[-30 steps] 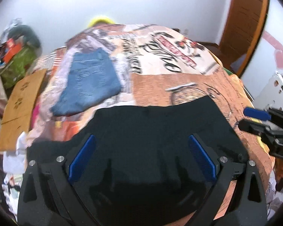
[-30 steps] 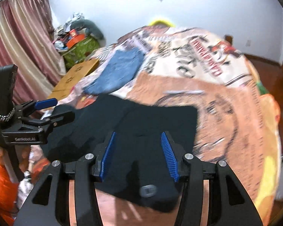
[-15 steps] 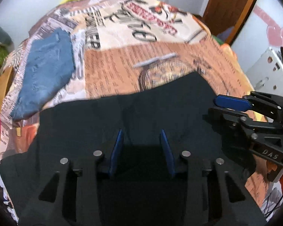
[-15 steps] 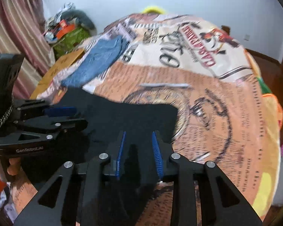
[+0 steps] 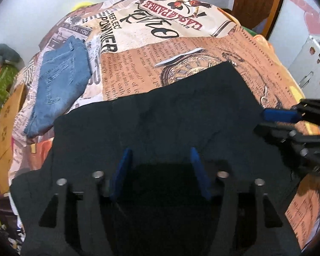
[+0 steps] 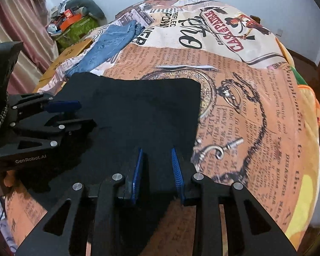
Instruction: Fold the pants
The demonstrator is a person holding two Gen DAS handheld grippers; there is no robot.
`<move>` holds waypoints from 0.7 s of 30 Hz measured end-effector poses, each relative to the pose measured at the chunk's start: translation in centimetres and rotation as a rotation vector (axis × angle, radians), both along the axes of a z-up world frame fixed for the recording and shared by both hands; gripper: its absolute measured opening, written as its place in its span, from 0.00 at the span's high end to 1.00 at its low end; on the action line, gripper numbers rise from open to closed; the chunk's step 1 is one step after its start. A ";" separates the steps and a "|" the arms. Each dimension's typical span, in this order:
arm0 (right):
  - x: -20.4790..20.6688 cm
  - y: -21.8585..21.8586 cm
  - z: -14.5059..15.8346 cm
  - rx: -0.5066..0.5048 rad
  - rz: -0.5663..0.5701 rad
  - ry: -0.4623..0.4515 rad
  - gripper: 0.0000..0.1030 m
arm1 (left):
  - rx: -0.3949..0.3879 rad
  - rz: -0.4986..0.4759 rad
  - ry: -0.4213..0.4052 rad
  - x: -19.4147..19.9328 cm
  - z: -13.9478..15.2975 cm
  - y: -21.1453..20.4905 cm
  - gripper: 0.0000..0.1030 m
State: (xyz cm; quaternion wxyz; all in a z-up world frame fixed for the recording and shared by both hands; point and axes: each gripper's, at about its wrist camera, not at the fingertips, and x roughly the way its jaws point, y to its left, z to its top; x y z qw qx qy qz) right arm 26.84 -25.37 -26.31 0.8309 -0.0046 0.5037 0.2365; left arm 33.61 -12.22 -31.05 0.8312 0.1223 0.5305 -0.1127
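Note:
Black pants [image 5: 181, 111] [image 6: 138, 106] lie spread on a printed bedspread [image 5: 138, 68] [image 6: 256, 117]. My left gripper [image 5: 160, 149] points down onto their near part; its jaws are opening, with dark cloth under and between the blue pads but not pressed by them. At the pants' near right edge, my right gripper [image 6: 155, 149] stands narrow, its pads closed on a bunch of the black cloth. Each wrist view shows the other tool too: the right gripper [image 5: 261, 122] at the pants' right side, the left gripper [image 6: 87, 115] over their left part.
Folded blue jeans [image 5: 59, 81] [image 6: 108, 42] lie farther back on the left of the bed. A cardboard box [image 5: 8, 117] and a clutter pile [image 6: 74, 19] stand beside the bed's left edge. A white cabinet [image 5: 309, 64] and a wooden door [image 5: 258, 4] are on the right.
Both grippers came down closer onto the black pants. The left jaws went from wide to narrow and have widened again. The right jaws narrowed onto the cloth and stayed so.

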 end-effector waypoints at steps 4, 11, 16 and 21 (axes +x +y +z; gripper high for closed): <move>-0.5 -0.7 1.5 -0.007 -0.030 -0.022 0.69 | -0.022 0.044 0.031 -0.5 0.5 1.5 0.33; -2.5 -0.9 5.3 0.016 -0.042 -0.119 0.58 | -0.050 0.147 -0.043 -2.7 4.1 5.0 0.33; -3.8 0.3 7.9 0.043 -0.032 -0.186 0.52 | -0.056 0.233 -0.151 -5.4 7.8 8.8 0.24; -4.9 2.5 9.7 0.074 0.008 -0.234 0.52 | -0.041 0.345 -0.210 -8.2 9.9 13.5 0.14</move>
